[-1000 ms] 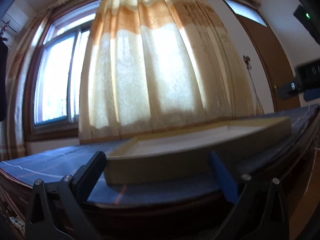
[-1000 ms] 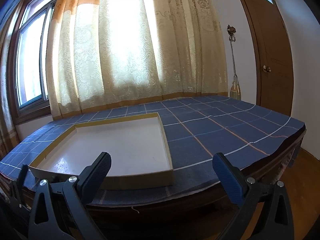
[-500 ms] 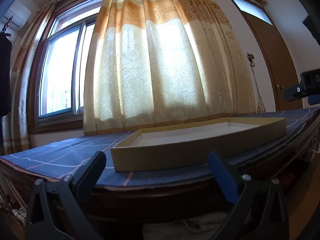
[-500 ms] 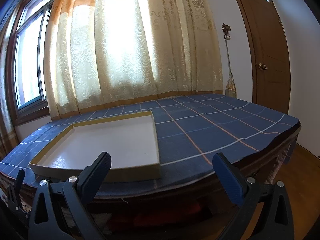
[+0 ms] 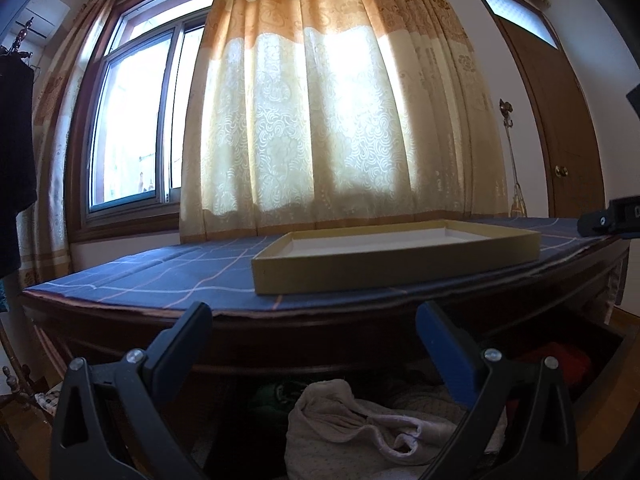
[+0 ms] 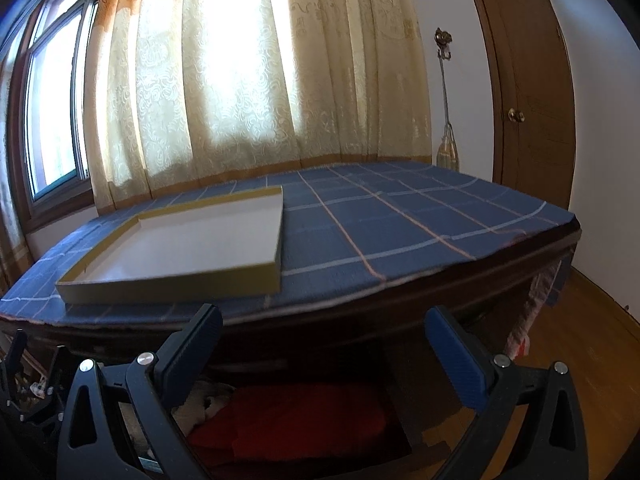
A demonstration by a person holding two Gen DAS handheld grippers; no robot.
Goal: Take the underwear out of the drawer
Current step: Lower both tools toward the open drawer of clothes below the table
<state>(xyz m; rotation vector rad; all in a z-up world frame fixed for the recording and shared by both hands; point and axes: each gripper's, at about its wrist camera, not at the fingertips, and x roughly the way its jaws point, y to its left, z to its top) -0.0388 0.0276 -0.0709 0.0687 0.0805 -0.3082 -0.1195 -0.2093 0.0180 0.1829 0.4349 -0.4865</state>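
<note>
Both tools have dropped below the counter (image 6: 400, 224) edge since a second ago. Left tool (image 5: 314, 346) and right tool (image 6: 324, 344) hang apart, empty. The pale underwear (image 5: 360, 432), probably, lies in the drawer (image 5: 612, 344) beside red cloth (image 6: 304, 420); pinching both drags extras out.

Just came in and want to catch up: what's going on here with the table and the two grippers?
A person is holding two grippers over an open drawer below the table edge. The left gripper is open above a pale bundled cloth; the right gripper is open above red fabric. Neither grips anything yet. A shallow cardboard tray with nothing in it sits on the blue checked tablecloth.
</note>
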